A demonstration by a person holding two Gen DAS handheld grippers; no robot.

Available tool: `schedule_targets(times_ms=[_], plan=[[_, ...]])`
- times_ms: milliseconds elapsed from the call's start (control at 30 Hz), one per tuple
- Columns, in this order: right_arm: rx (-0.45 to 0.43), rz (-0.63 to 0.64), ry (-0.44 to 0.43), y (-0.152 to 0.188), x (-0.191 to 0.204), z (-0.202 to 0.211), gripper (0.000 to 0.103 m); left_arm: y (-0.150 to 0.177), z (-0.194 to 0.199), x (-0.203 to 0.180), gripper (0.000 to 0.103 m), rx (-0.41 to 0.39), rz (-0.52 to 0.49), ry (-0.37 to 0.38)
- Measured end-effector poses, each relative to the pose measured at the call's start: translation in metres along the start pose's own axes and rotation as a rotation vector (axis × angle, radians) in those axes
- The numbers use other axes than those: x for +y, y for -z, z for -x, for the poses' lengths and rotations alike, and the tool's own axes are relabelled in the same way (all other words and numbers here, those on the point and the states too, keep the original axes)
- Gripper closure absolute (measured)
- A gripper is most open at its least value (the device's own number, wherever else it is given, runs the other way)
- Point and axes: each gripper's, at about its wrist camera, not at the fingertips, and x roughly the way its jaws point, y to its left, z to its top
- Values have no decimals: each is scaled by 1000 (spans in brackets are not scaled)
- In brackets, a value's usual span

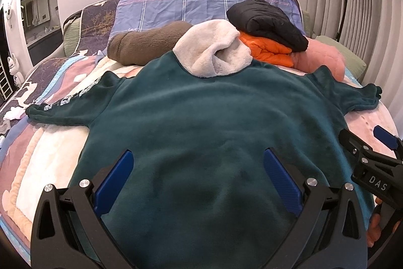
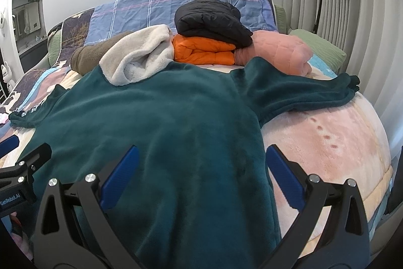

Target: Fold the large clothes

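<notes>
You are holding both grippers wide open over the teal hooded fleece (image 1: 214,122).

It is lying flat on the bed (image 2: 327,143), sleeves spread, cream hood (image 1: 214,52) toward the pillows; your left gripper (image 1: 199,178) and right gripper (image 2: 201,175) are hovering near its hem, seemingly not touching.

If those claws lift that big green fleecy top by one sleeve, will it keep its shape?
Probably not. The teal hoodie lies limp, following the bed, so it should sag and drape. Its thick plush pile suggests some weight, and enough grip that it is unlikely to slip.
</notes>
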Motion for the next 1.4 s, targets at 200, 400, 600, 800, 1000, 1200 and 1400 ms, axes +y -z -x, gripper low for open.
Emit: schedule_targets(times_ms=[200,400,600,800,1000,1200,1400], plan=[[-1,12,-7,-2,3,-1,2,-3,1,6,1,-2,19,53],[-4,12,-28,-7,3,-2,2,-12,0,32,1,-1,84,124],[-9,20,-24,-16,7,-8,2,-24,0,111,1,-64,252,133],[-61,59,0,-34,20,-11,2,-39,-22,212,1,-39,365,-101],[-90,43,-3,-60,18,-20,2,-39,-80,362,1,49,589,-305],[-49,25,89,-70,13,-43,2,-21,-154,481,13,176,872,-356],[3,38,143,-72,20,-64,2,-1,-201,544,14,175,1137,-336]])
